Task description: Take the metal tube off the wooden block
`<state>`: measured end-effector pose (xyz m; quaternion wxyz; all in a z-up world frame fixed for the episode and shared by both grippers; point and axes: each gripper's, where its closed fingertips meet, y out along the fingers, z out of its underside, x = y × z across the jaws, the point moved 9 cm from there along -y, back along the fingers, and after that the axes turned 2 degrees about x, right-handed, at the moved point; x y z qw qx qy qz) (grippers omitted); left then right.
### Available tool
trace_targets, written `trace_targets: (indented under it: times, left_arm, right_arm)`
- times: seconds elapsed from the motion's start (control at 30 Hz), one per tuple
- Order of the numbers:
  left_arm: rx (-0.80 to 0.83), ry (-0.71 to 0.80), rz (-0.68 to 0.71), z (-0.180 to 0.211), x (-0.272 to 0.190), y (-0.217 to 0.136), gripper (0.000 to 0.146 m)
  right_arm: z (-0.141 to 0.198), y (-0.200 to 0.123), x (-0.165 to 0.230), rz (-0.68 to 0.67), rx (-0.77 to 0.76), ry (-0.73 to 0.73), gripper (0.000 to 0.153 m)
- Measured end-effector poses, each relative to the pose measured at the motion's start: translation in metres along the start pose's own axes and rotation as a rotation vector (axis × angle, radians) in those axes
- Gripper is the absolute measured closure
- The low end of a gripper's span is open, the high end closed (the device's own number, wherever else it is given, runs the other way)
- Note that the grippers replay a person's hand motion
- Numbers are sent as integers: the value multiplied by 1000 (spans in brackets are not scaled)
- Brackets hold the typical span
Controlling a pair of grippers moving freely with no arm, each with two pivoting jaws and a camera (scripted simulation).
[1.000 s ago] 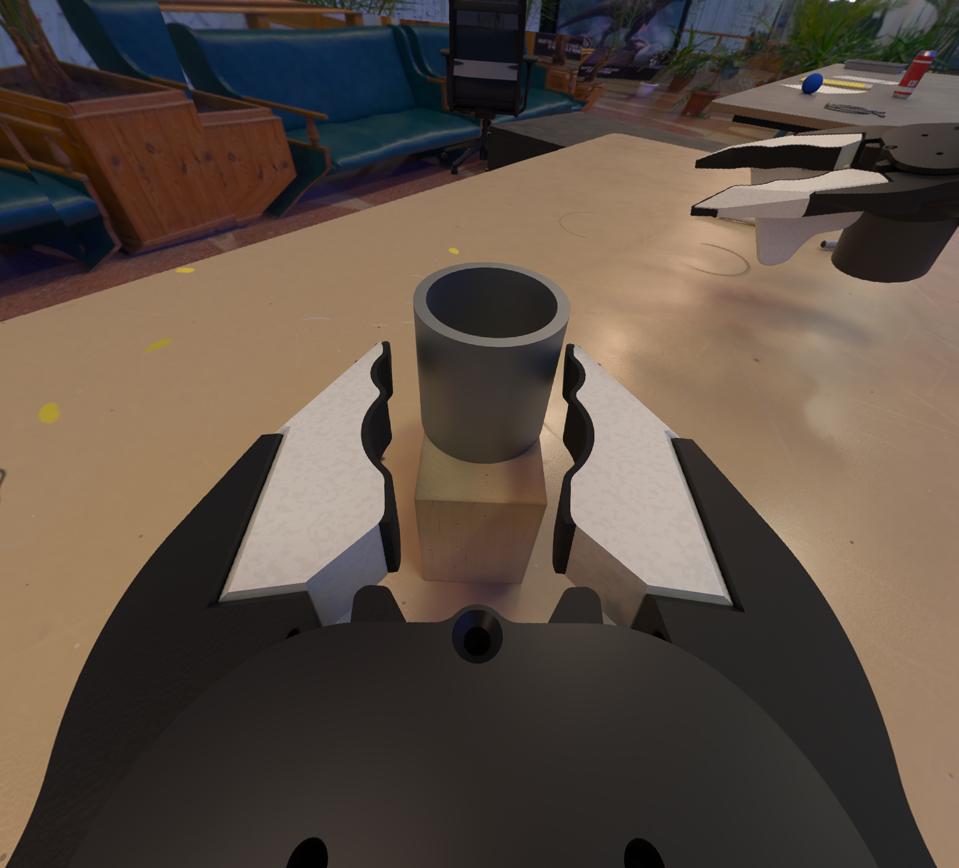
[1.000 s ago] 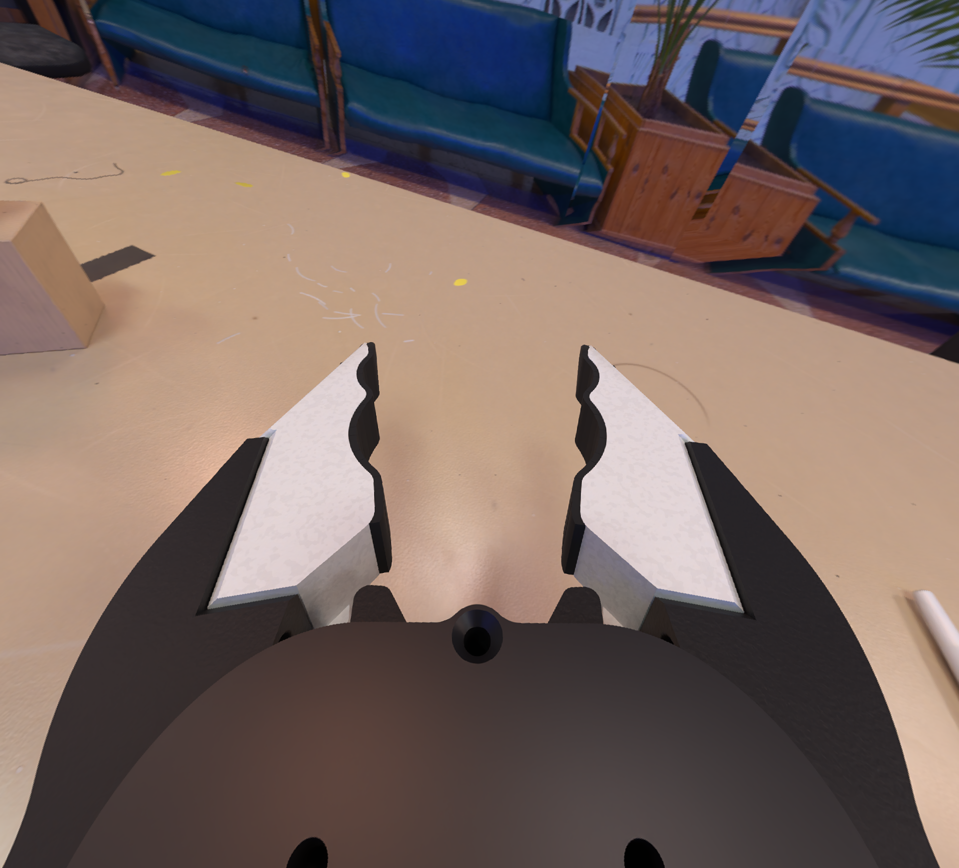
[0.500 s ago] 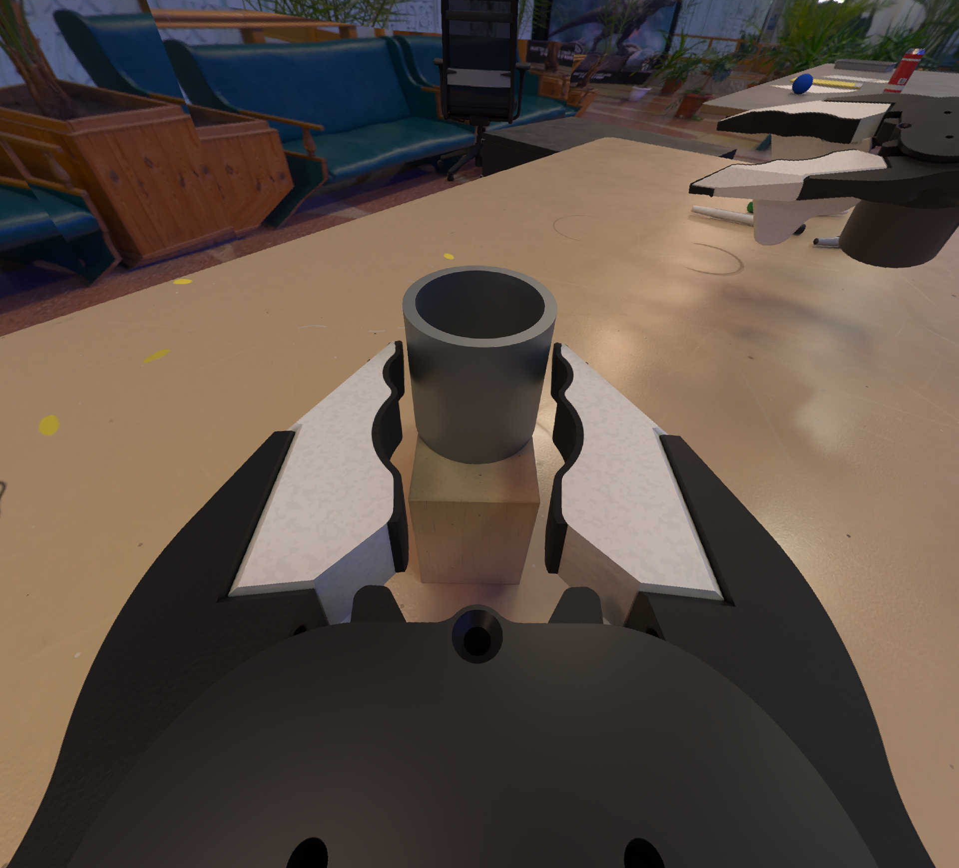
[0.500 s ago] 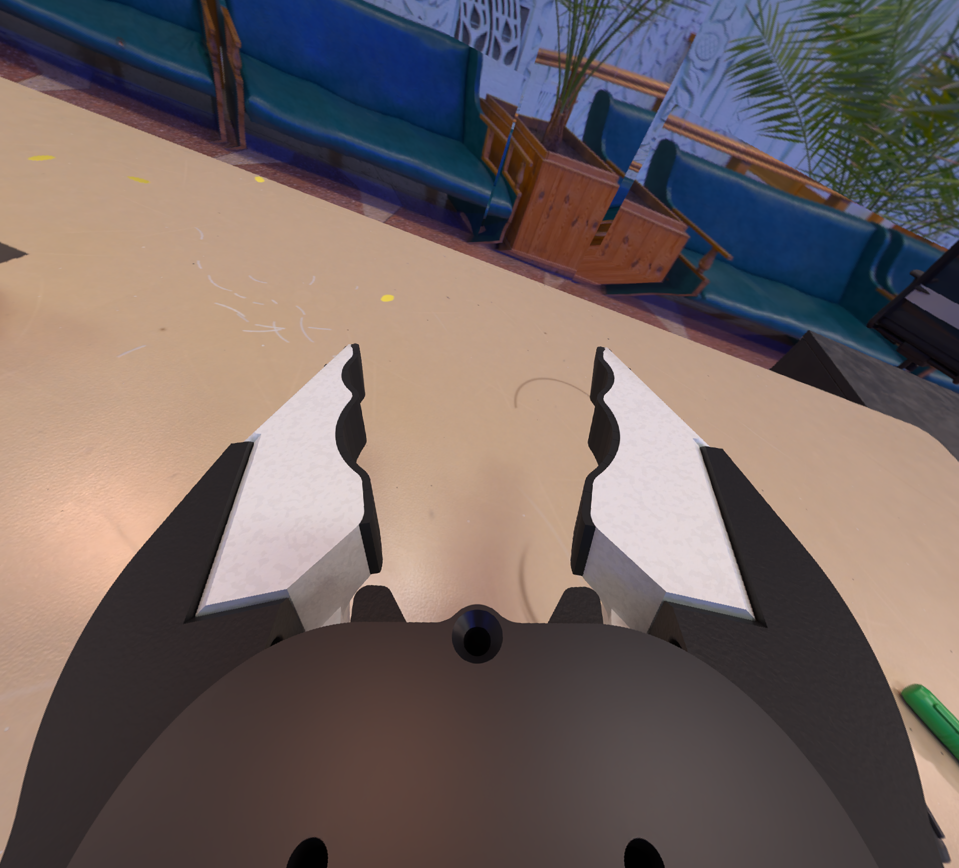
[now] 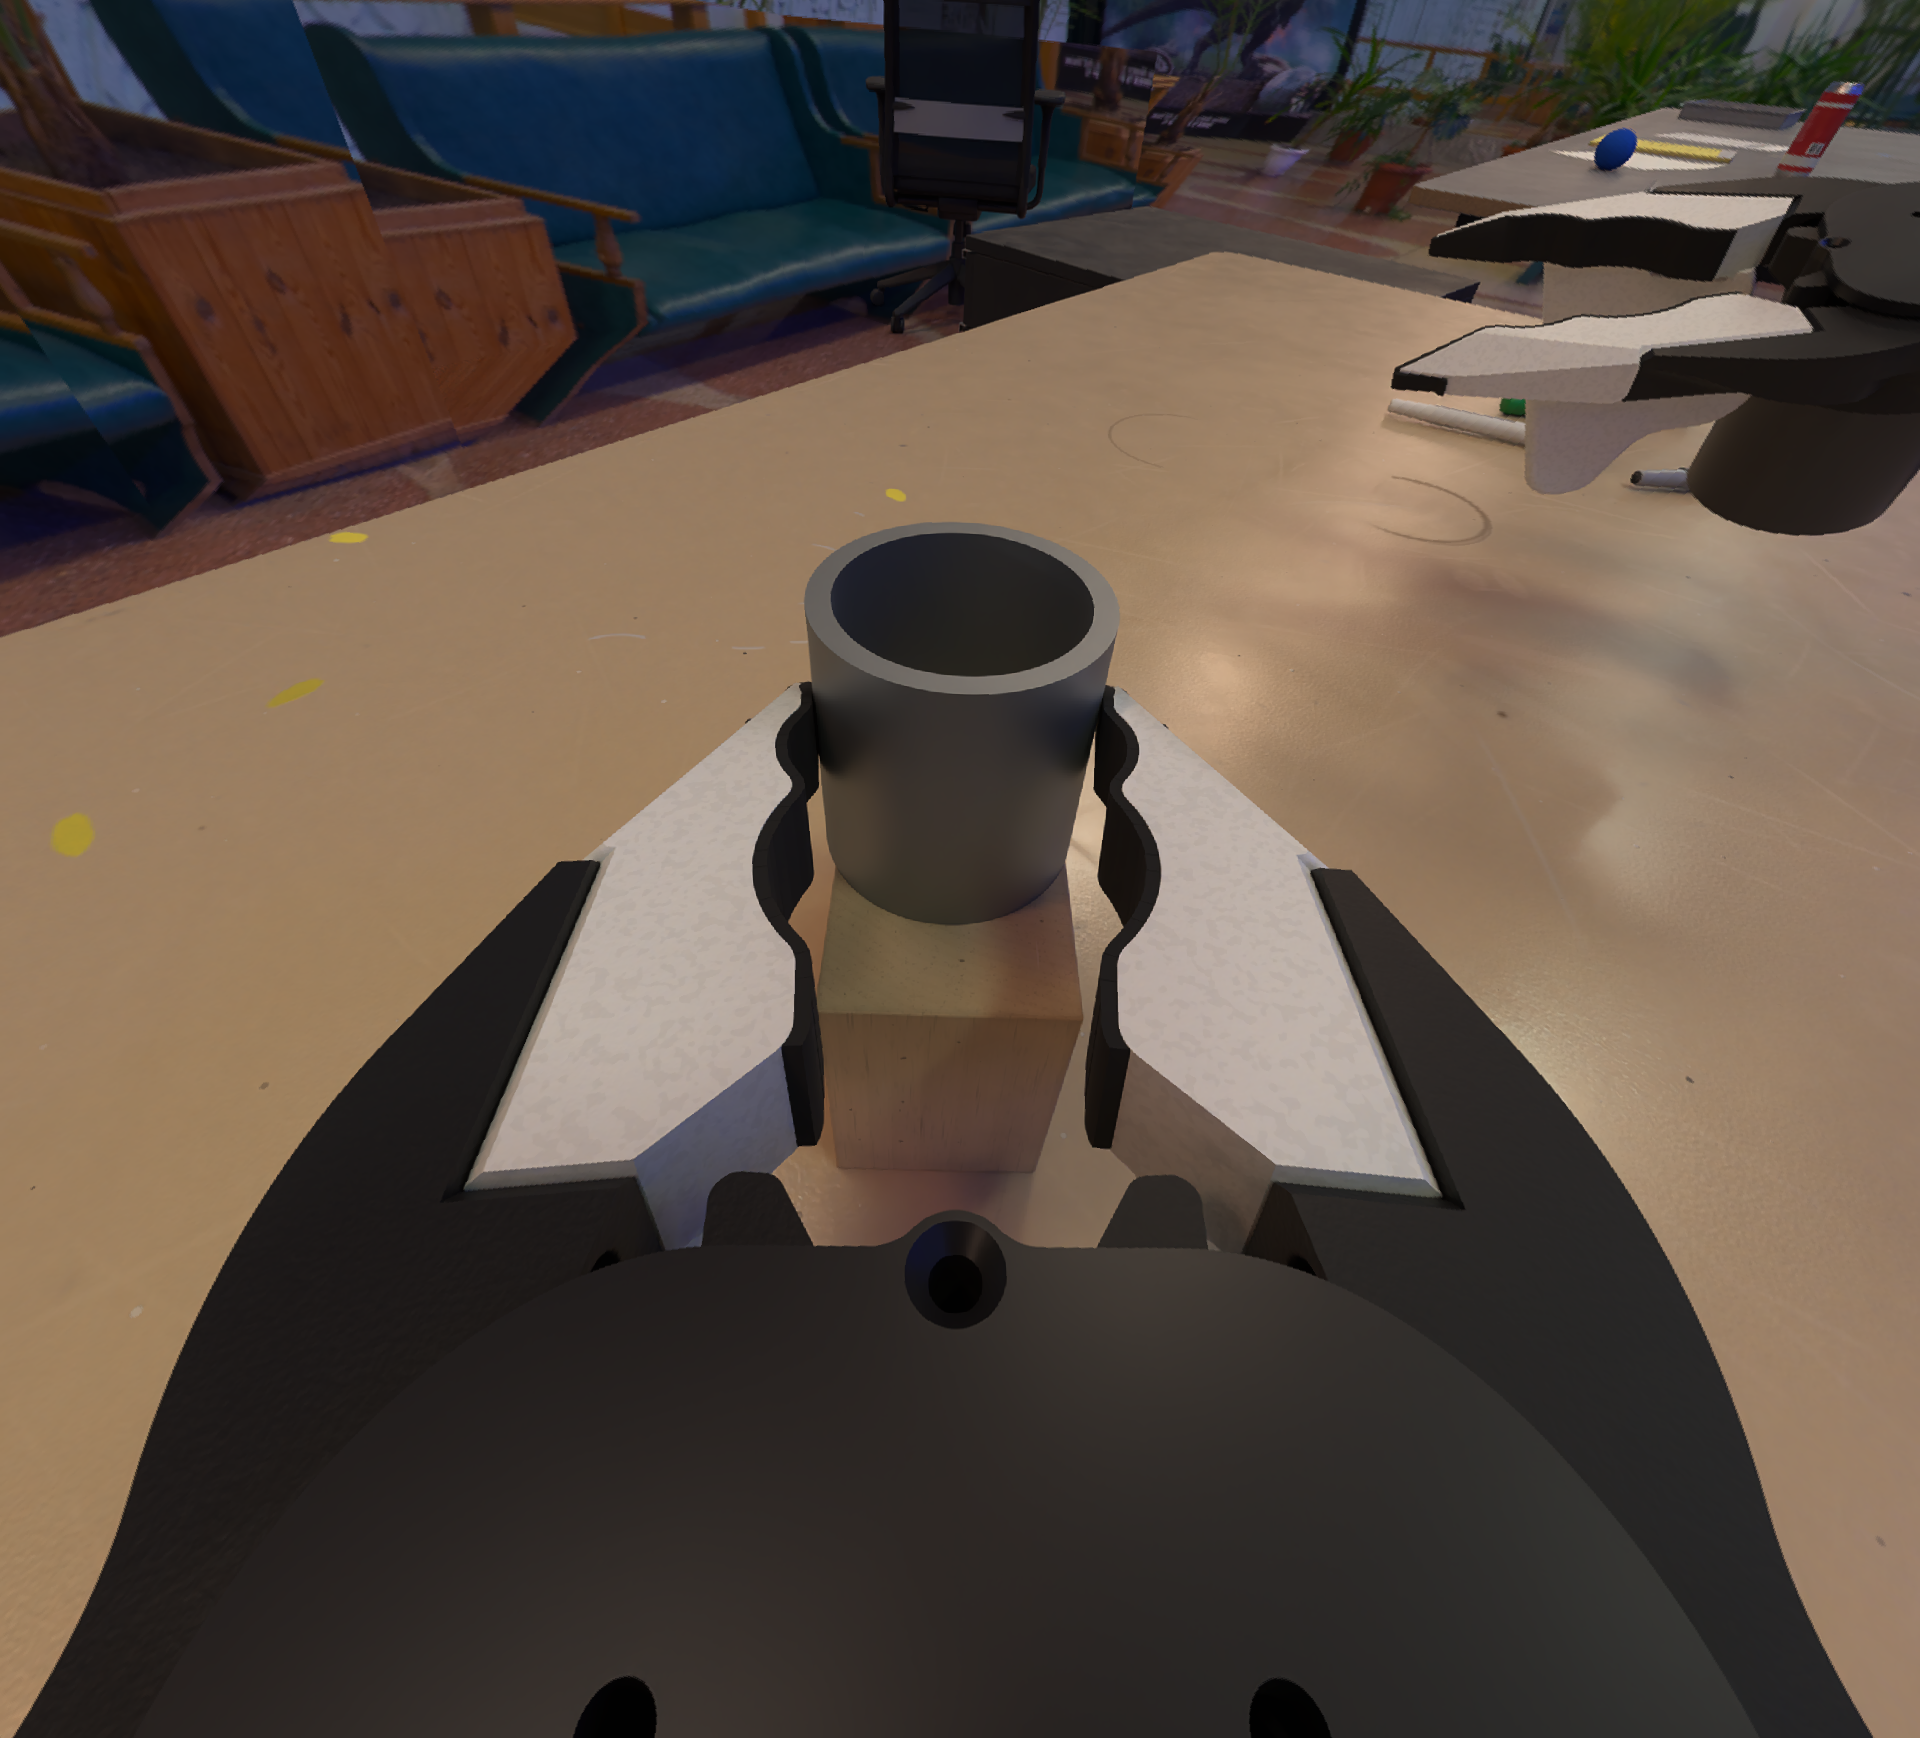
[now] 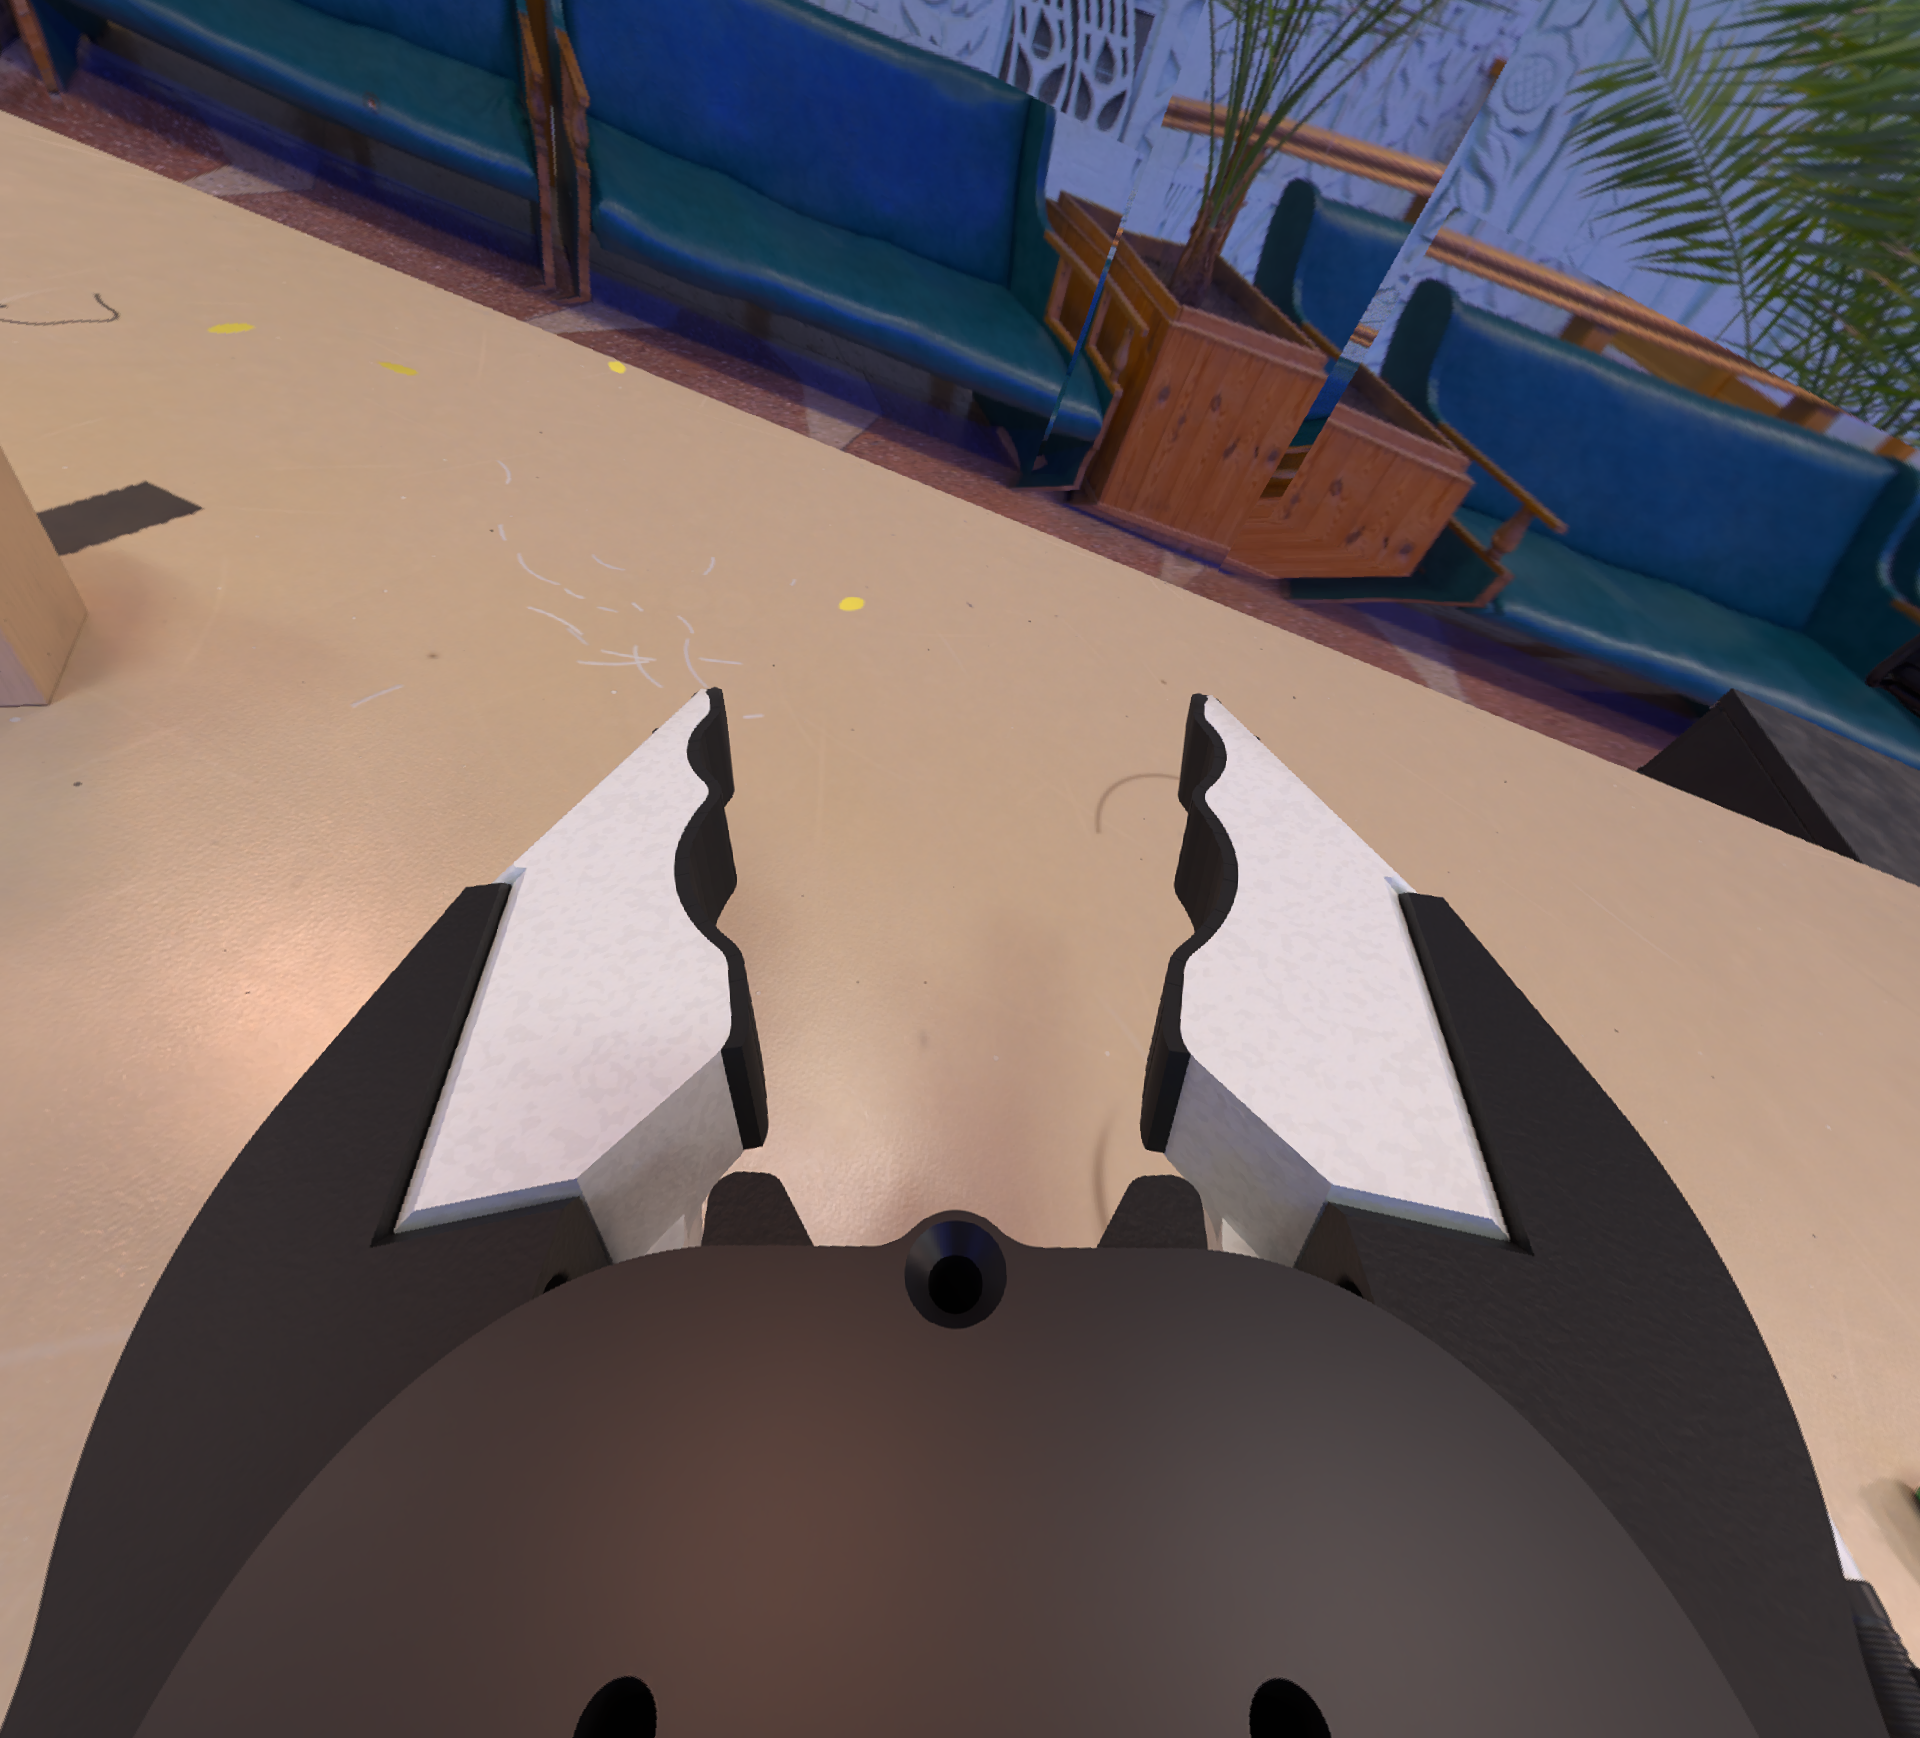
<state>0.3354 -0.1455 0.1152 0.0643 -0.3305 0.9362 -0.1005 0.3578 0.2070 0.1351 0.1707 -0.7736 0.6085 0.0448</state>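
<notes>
The work surface is a smooth tan table top, marked with small yellow paint spots, faint white scratches and thin pencilled circles. A pale wooden cube block is seated directly on it. At 2 o'clock from the block, a white cylindrical marker is laid flat.

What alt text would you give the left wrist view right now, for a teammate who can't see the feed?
The left gripper has its fingertips against both sides of an upright grey metal tube that stands on a small wooden block on a tan table. The right gripper hovers open at the far right.
</notes>
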Motion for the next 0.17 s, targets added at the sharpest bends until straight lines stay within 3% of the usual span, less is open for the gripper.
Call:
trace_targets:
  times: [0.1,0.17]
  left_arm:
    - [-14,-5,-10,-2,4,-1,93]
    - [-34,23,-87,-9,11,-12,93]
  right_arm:
    - [-1,0,1,-5,8,-19,66]
    - [-1,-1,2,-8,6,-34,66]
